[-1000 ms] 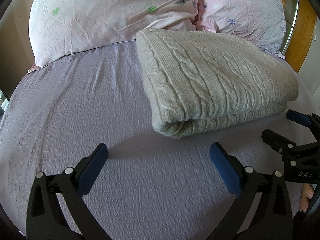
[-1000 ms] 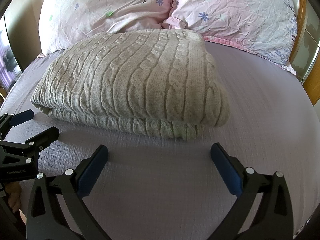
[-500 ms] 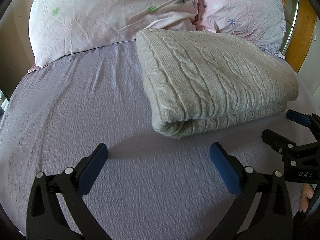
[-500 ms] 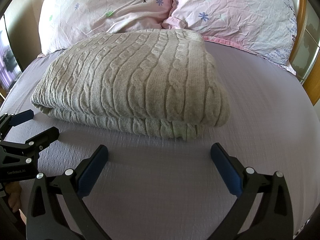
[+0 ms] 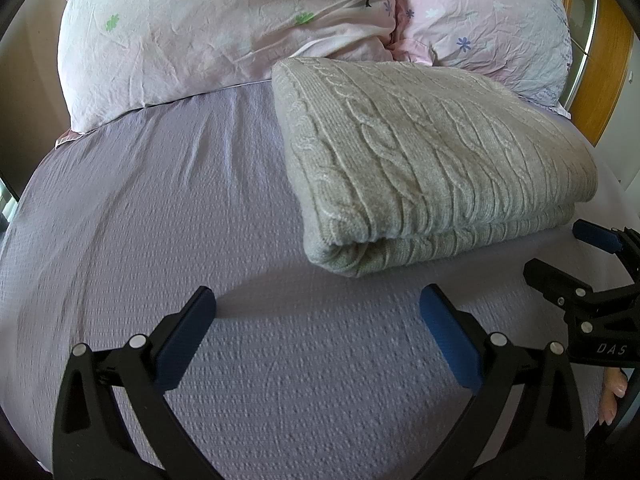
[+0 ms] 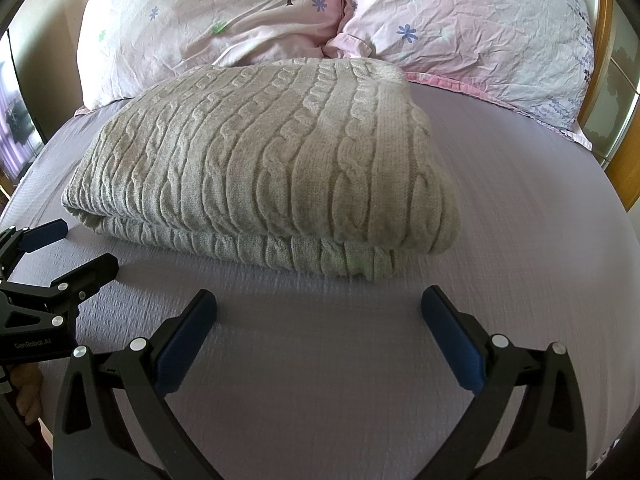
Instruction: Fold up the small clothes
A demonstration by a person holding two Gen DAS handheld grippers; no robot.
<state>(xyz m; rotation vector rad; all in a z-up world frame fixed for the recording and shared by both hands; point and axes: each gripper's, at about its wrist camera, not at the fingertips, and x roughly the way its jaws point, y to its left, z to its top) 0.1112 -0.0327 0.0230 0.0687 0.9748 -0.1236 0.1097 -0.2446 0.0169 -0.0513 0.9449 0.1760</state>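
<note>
A beige cable-knit sweater [image 5: 432, 160] lies folded in a thick rectangle on the lilac bed sheet [image 5: 160, 208]; it also shows in the right wrist view [image 6: 272, 168]. My left gripper [image 5: 316, 312] is open and empty, just in front of the sweater's near left corner. My right gripper [image 6: 318, 310] is open and empty, in front of the sweater's near right edge. Each gripper shows in the other's view: the right one [image 5: 568, 252] at the far right, the left one [image 6: 68, 248] at the far left. Neither touches the sweater.
Two pink flowered pillows [image 5: 224, 20] [image 6: 472, 20] lean at the head of the bed behind the sweater. A wooden bed frame [image 5: 600, 60] stands at the right. Bare sheet lies left of the sweater and right of it [image 6: 540, 220].
</note>
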